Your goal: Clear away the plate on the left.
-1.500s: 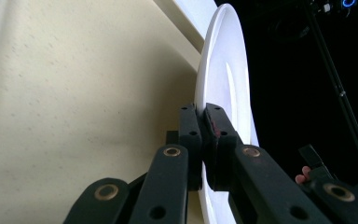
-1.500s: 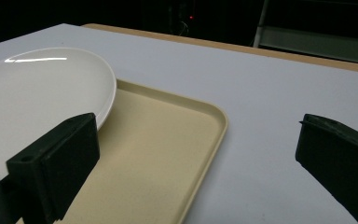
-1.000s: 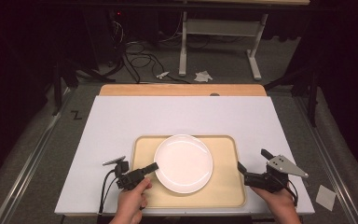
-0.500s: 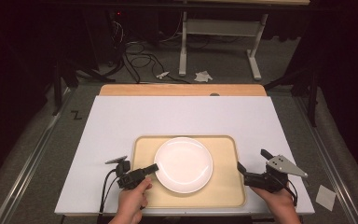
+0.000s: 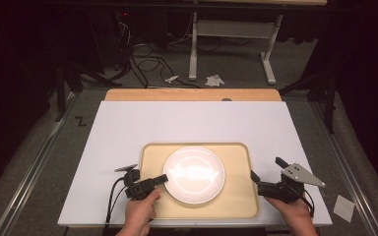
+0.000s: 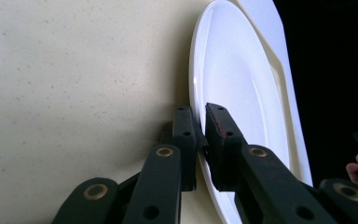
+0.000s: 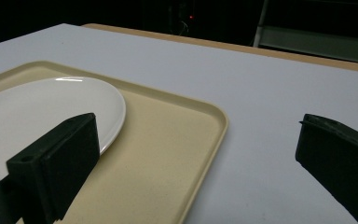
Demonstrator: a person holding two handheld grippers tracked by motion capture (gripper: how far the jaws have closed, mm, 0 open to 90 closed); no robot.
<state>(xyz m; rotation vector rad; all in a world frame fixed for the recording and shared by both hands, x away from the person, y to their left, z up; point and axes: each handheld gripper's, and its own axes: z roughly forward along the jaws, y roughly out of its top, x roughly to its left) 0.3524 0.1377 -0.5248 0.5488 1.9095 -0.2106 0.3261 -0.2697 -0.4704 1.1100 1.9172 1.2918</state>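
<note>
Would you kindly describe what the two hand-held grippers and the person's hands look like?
Both tools are black. The left hand-held gripper has jaws of linked bars with brass-coloured rivets and trails a black cable. The right hand-held gripper carries a grey three-cornered plate with small holes. No sleeves or gloves are visible.

Lab or recording studio, not a home. White work table [image 5: 192, 123] with a wooden edge strip at the far side, standing on grey carpet floor [image 5: 39, 162]. Dark surroundings, loose cables [image 5: 147, 54] on the floor beyond the table, white metal desk frame [image 5: 231, 39] at the far side (crumpled paper scraps [image 5: 214, 79] beside it).
</note>
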